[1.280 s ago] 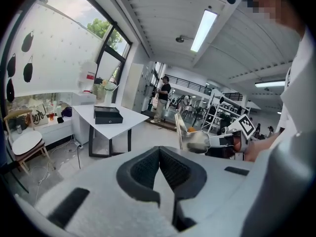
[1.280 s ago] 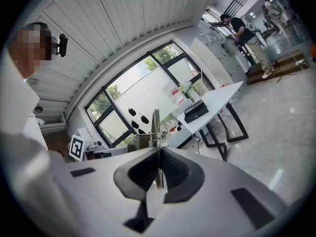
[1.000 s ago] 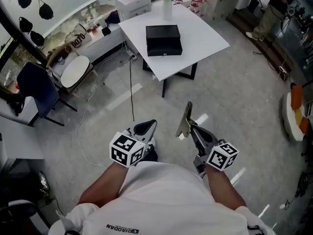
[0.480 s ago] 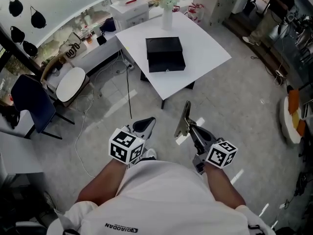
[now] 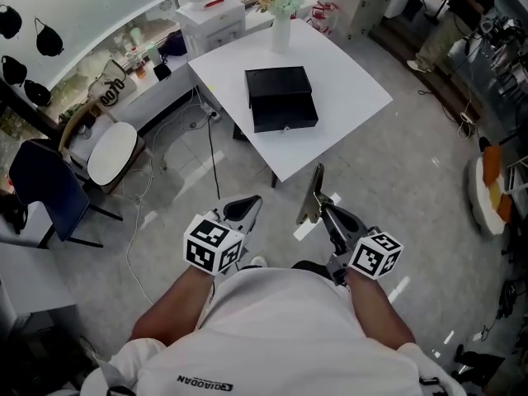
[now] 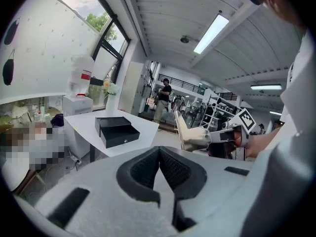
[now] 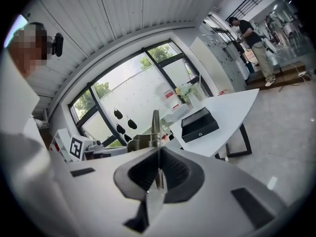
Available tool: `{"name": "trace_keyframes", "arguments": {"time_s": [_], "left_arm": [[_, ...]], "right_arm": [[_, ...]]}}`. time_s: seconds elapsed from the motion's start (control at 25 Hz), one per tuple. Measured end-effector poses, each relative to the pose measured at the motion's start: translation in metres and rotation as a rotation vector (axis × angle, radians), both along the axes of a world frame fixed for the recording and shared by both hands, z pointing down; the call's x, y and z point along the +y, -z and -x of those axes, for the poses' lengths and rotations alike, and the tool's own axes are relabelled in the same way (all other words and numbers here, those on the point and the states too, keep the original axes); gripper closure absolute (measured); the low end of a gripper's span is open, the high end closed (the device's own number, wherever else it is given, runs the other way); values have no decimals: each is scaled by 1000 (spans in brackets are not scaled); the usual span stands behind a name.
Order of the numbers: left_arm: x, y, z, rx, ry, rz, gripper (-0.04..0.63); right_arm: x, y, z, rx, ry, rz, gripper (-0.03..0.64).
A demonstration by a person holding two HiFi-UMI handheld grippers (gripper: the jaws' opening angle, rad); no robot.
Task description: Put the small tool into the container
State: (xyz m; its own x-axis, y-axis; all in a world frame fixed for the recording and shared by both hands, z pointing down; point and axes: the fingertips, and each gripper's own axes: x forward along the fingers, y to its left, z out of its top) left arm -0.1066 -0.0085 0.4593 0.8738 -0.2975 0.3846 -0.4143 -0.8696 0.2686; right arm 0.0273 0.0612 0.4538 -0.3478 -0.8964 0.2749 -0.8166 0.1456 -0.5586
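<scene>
The container is a black box [image 5: 280, 97] with its lid open, on a white table [image 5: 351, 81] ahead of me. In the left gripper view the black box [image 6: 114, 130] lies left of centre; in the right gripper view the box [image 7: 199, 124] sits on the table's near part. My right gripper [image 5: 323, 209] is shut on a small flat metal tool [image 5: 312, 193], blade pointing up and forward, over the floor short of the table. The tool [image 7: 156, 127] stands upright between its pads. My left gripper [image 5: 244, 211] is shut and empty, level with the right one.
A white vase with flowers [image 5: 281, 11] stands at the table's far edge. White cabinets [image 5: 210, 11] lie behind it. A dark blue chair [image 5: 41, 192], a round white stool [image 5: 111, 151] and a floor cable [image 5: 211, 159] are on the left. A person [image 6: 163, 100] stands far off.
The view has shifted so the table and box sit a little nearer and more central. Both grippers keep their pose; the tool stays in the right one.
</scene>
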Motion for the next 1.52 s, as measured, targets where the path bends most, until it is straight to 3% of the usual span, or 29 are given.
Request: {"name": "trace_keyframes", "arguments": {"time_s": [0.52,1.0,1.52], "left_arm": [[-34,-22,-19,-17,-9,39,586],[-121,-16,-80,-53,41,7,586],[-200,-19,-120,-77,231,11,586]], "right_arm": [[-39,-13,-23,-2,-6,30,606],[-148,-4,-82,6,89,-11,606],[-247,-18,-142,60,259,-7,606]]}}
